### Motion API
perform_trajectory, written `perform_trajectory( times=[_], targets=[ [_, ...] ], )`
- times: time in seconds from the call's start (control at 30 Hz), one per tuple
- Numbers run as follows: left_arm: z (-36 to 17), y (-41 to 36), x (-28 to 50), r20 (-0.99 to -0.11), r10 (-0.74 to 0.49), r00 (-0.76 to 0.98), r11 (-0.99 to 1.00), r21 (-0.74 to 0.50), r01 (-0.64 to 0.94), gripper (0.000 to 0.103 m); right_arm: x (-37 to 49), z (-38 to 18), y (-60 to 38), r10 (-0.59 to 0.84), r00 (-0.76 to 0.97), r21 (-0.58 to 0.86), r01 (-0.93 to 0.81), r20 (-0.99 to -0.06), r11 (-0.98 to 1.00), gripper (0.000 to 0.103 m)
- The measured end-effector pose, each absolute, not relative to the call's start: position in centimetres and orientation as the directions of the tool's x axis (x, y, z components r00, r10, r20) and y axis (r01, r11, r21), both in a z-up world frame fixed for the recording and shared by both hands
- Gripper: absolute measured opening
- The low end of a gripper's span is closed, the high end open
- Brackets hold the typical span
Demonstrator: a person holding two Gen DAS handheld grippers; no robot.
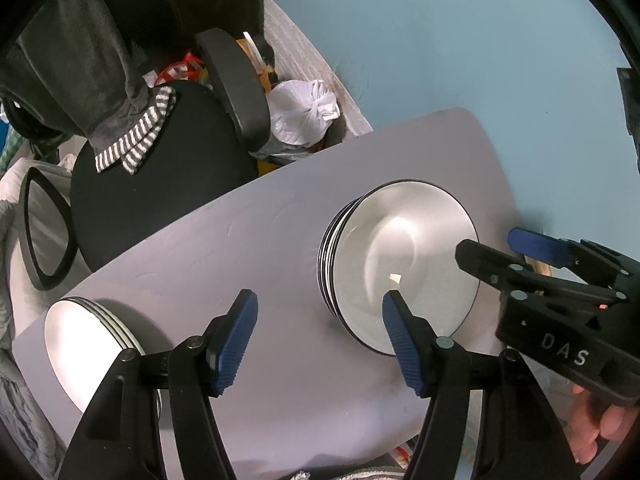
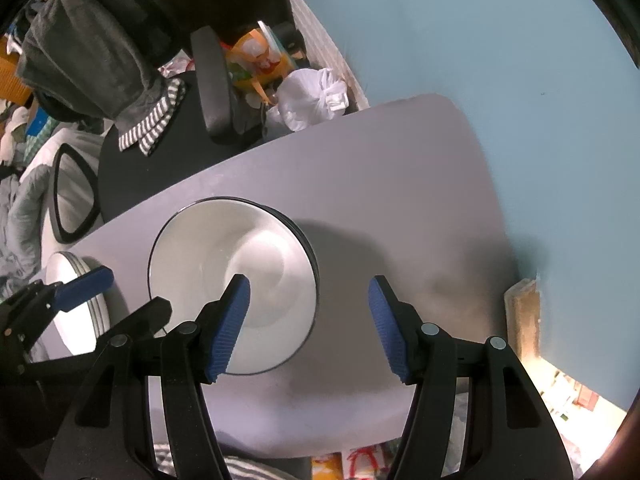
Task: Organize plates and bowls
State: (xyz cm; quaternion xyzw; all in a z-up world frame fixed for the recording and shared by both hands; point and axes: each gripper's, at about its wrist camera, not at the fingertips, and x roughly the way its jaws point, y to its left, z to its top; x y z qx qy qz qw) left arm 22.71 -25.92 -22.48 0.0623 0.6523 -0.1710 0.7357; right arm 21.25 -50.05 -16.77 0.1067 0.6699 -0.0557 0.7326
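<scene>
The sorting looks close to finished: on the grey worktop [image 1: 248, 248] the bowls [image 1: 404, 264] sit nested in one stack toward the far right, and the plates [image 1: 86, 344] lie piled in a second stack at the near left corner, the two well apart; no loose dish shows elsewhere; the left gripper [image 1: 320, 344] hovers between the stacks with fingers spread and empty, and the right gripper [image 2: 308, 328] hangs over the bowls' near edge, likewise wide and holding nothing; little seems left beyond perhaps straightening the stacks

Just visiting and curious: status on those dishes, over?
Both grippers open, empty. Bowls stacked mid-table, plates stacked at left. Nothing in the way.
</scene>
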Motion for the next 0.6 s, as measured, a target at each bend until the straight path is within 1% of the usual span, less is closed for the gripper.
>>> perform_trajectory(
  times=[0.07, 0.13, 0.33, 0.6],
  targets=[
    [-22.4, -25.8, 22.5, -0.981, -0.170, 0.090, 0.932, -0.130, 0.337, 0.068, 21.0, -16.5, -50.2, 0.058, 0.098, 0.079, 0.220, -0.993, 0.972, 0.061],
    [-22.3, -25.7, 22.4, -0.981, -0.169, 0.092, 0.931, -0.128, 0.341, 0.074, 20.7, -16.3, -50.4, 0.057, 0.101, 0.078, 0.217, -0.993, 0.973, 0.061],
    [-21.3, -25.0, 21.8, -0.978, -0.181, 0.105, 0.930, -0.136, 0.341, 0.074, 19.8, -15.3, -50.6, 0.048, 0.114, 0.070, 0.198, -0.992, 0.978, 0.061],
    [-19.2, -23.9, 20.6, -0.967, -0.220, 0.129, 0.924, -0.164, 0.346, 0.074, 18.6, -13.5, -50.3, 0.002, 0.155, 0.027, 0.164, -0.988, 0.986, 0.062]
  ],
)
